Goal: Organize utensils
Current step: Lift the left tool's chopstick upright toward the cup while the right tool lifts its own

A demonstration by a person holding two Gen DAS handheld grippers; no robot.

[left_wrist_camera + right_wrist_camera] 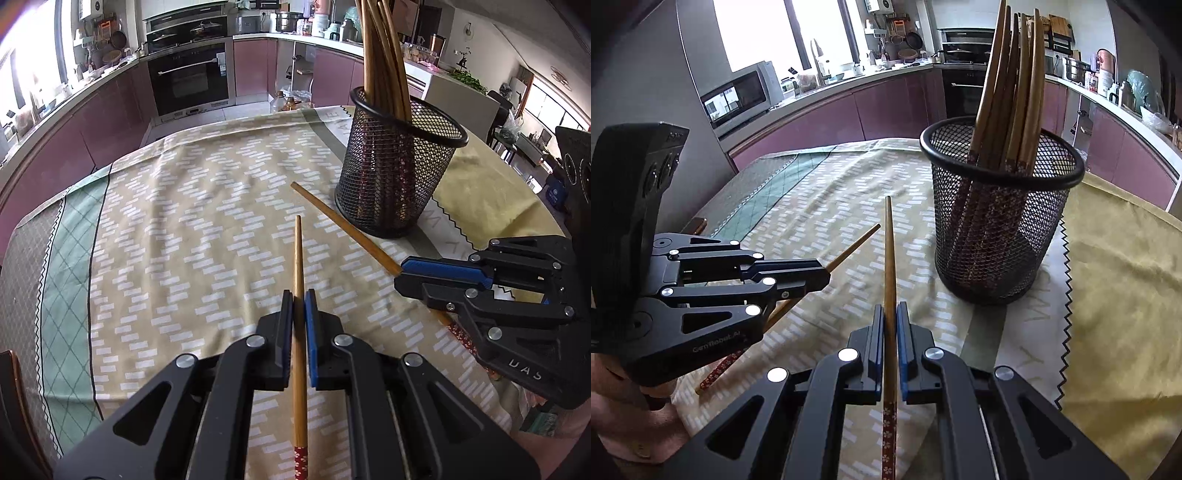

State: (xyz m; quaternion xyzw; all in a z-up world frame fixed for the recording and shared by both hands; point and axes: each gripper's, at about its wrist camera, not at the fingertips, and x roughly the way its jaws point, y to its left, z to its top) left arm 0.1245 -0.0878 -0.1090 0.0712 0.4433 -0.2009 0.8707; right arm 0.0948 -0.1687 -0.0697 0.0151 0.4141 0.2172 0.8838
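The mesh cup stands ahead and to the right on the cloth, its mouth crowded on one side by a bundle of chopsticks leaning up and out; the other side of the rim shows open room; above the rim the bundle blocks a straight approach from that side; the cloth to the left lies bare and passable; the left gripper and right gripper sit close side by side, each with a chopstick jutting forward, the two sticks angled toward each other near the cup's base.
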